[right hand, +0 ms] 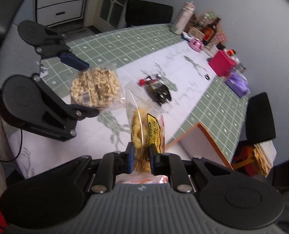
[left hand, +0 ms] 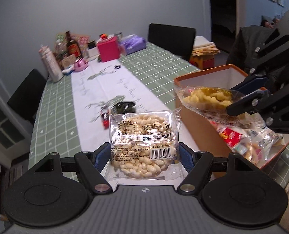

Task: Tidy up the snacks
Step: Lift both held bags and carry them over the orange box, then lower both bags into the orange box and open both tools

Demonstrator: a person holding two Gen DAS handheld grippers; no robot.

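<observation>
Here the left gripper (left hand: 143, 156), jaws wide around the puffed-rice pack (left hand: 143, 142), and the right gripper (right hand: 141, 157), pinching the yellow-snack packet (right hand: 144, 134), should release squarely over the orange-rimmed box (left hand: 206, 74) at the counter's edge.

**Colours and patterns noted**

Counter cloth (left hand: 52, 117): sage green, white grid, white runner (left hand: 97, 89) with grey-green leaf print. Rice-puff pack (left hand: 142, 142): clear film, cream grains. Corn-puff pack (right hand: 144, 134): yellow, black lettering. Box (left hand: 199, 128): orange-brown, white inside. Fingers (left hand: 100, 157): blue pads, black frames. Far box (left hand: 107, 48): magenta.
</observation>
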